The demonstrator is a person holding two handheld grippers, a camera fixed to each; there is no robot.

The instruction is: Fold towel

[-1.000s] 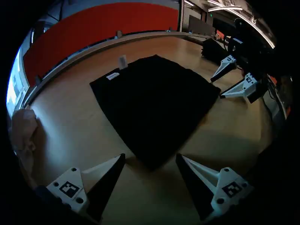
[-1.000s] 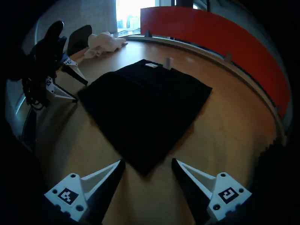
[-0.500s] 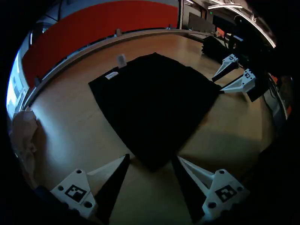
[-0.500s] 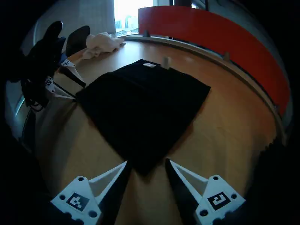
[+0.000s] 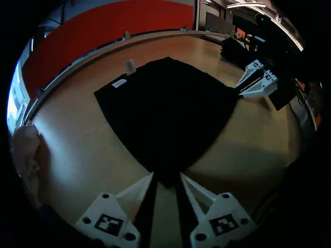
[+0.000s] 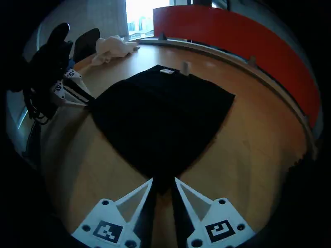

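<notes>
Left gripper view: the black towel [image 5: 165, 111] lies flat in the middle of the desk [image 5: 78, 136], with one corner pointing to the near edge. The left gripper [image 5: 166, 178] has its fingers drawn together on this corner, so I judge the corner is pinched. At the neighbouring corner, the right gripper [image 5: 238, 91] looks clenched on the cloth too.

Right gripper view: the right gripper [image 6: 163, 184] grips its near corner between almost-meeting fingers. The left gripper [image 6: 87, 100] grips the corner at the left. A white cloth [image 6: 111, 45] lies by the far edge of the desk.

To fold well, both corners should rise together and level, with the held edge taut. They should then travel toward the towel's far side, where the white label [image 6: 167, 71] is, so the corners meet squarely.
</notes>
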